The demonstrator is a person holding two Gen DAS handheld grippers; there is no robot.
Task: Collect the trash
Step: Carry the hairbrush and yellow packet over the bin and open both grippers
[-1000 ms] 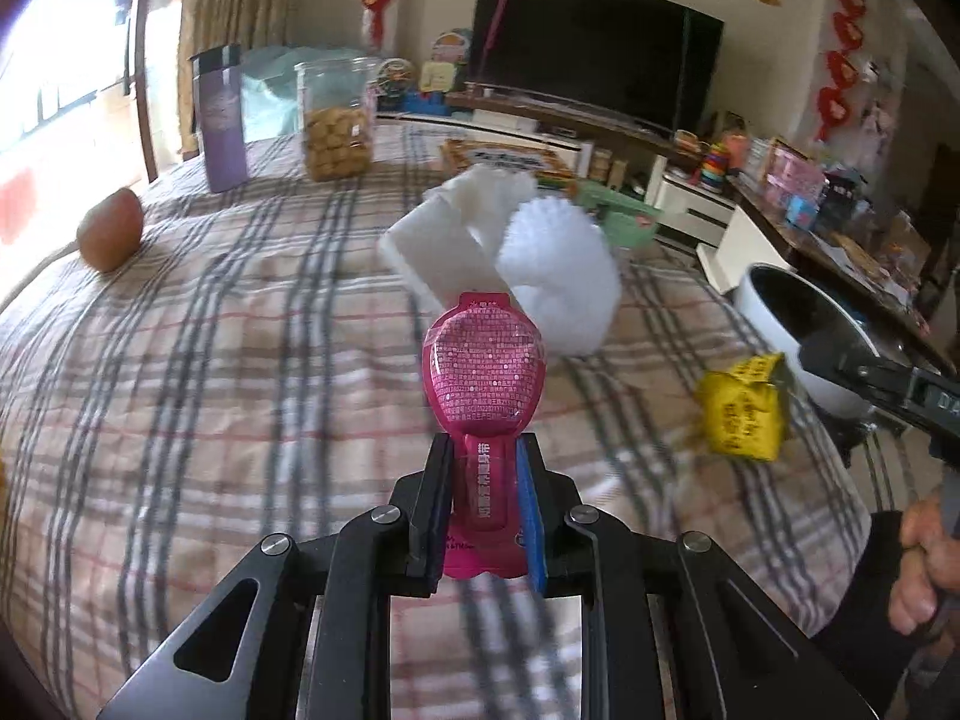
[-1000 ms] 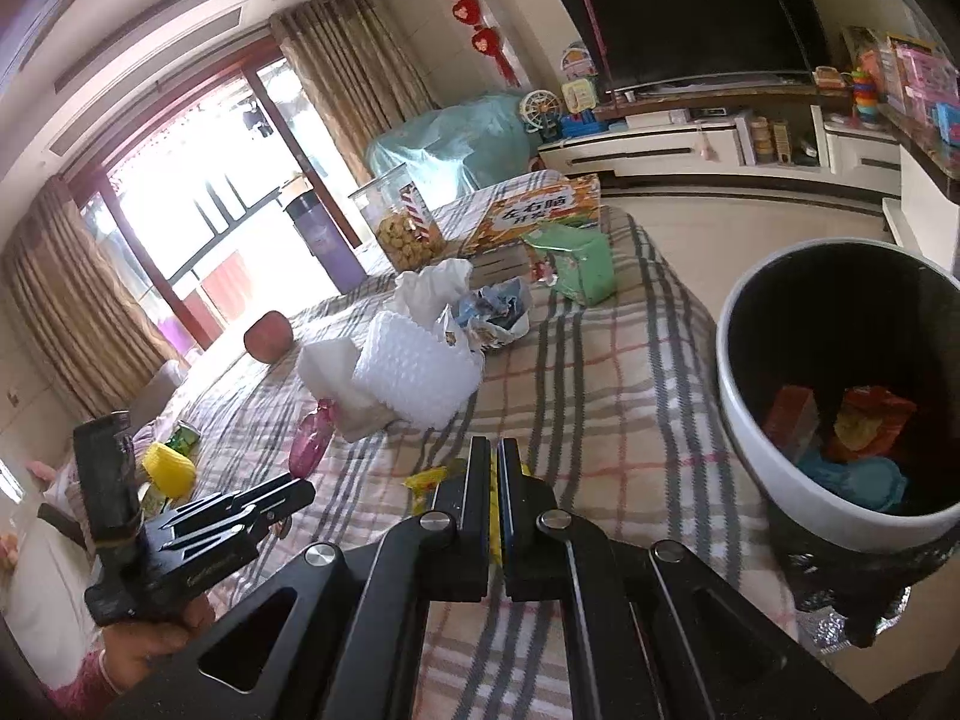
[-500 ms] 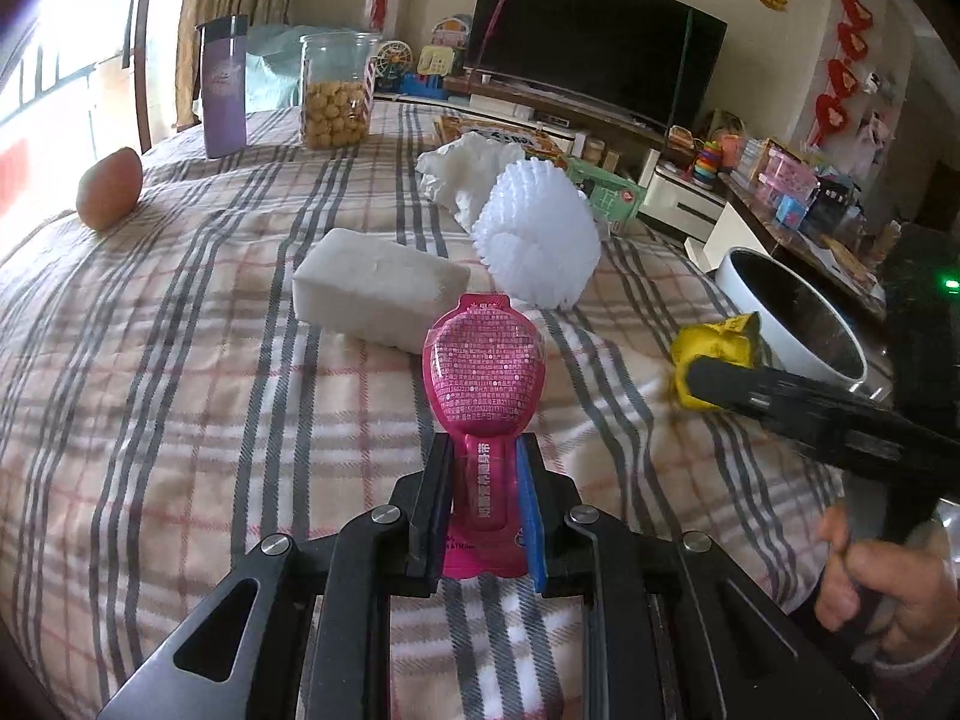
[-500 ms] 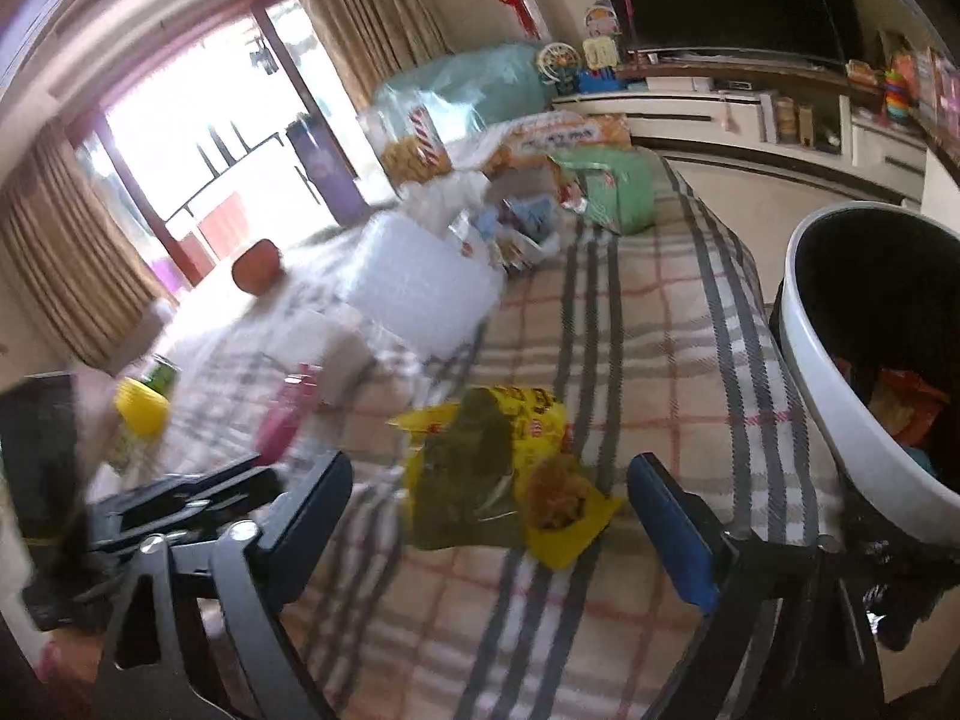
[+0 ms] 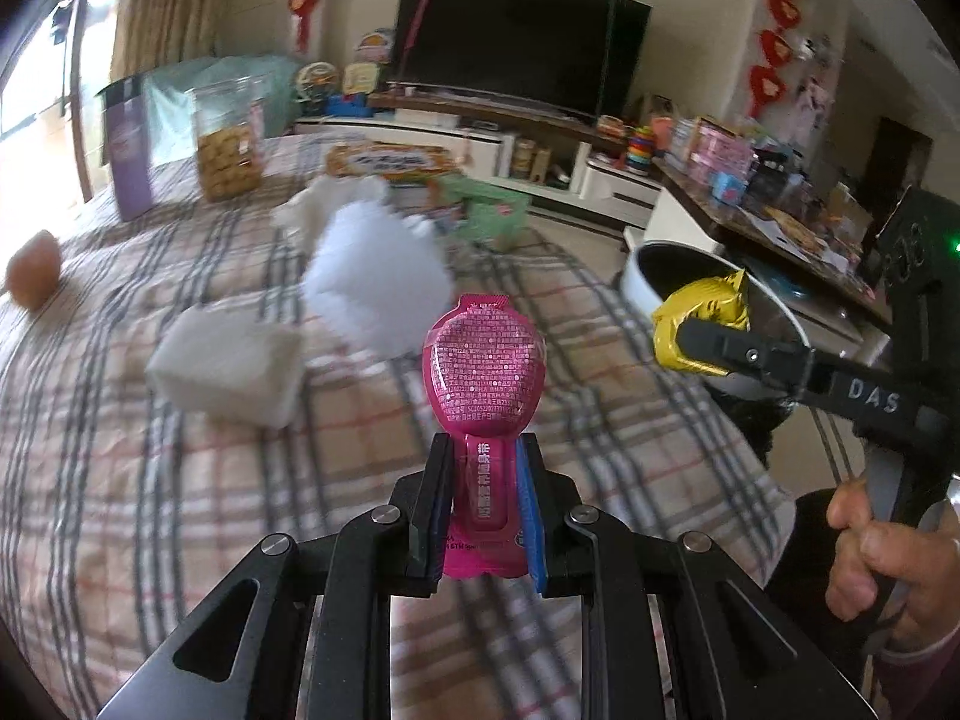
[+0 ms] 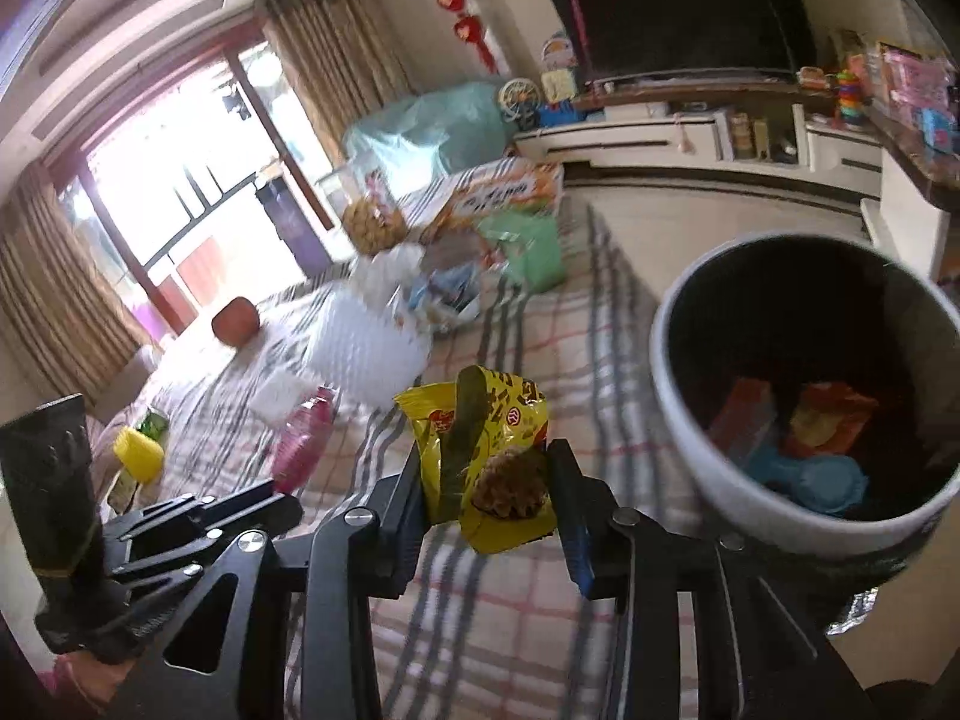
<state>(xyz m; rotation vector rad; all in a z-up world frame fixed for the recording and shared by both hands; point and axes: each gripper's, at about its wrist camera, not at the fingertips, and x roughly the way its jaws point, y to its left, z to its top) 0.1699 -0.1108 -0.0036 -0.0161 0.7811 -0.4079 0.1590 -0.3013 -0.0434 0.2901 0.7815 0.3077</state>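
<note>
My left gripper [image 5: 483, 450] is shut on the neck of a pink spoon-shaped packet [image 5: 485, 360] and holds it upright above the plaid tablecloth [image 5: 180, 510]. The jaws of my right gripper [image 6: 492, 468] are closing, with a crumpled yellow snack packet [image 6: 480, 438] pressed between them. In the left wrist view the right gripper [image 5: 690, 336] carries the yellow packet [image 5: 702, 312] off the cloth, beside the rim of the white trash bin [image 5: 636, 282]. The bin [image 6: 678, 396] stands right of the table and holds several wrappers. My left gripper [image 6: 264, 504] and the pink packet [image 6: 303, 444] show at lower left.
On the cloth lie a white foam block [image 5: 228, 360], a white foam net [image 5: 378, 288], a green box [image 5: 492, 216], a cookie jar [image 5: 228, 150], a purple box [image 5: 129, 150] and a brown fruit [image 5: 33, 270]. A hand [image 5: 888, 552] grips the right tool.
The right gripper opened wide over the yellow packet, closed on it and lifted it beside the bin. The left gripper, still holding the pink packet, shifted toward the bin side.
</note>
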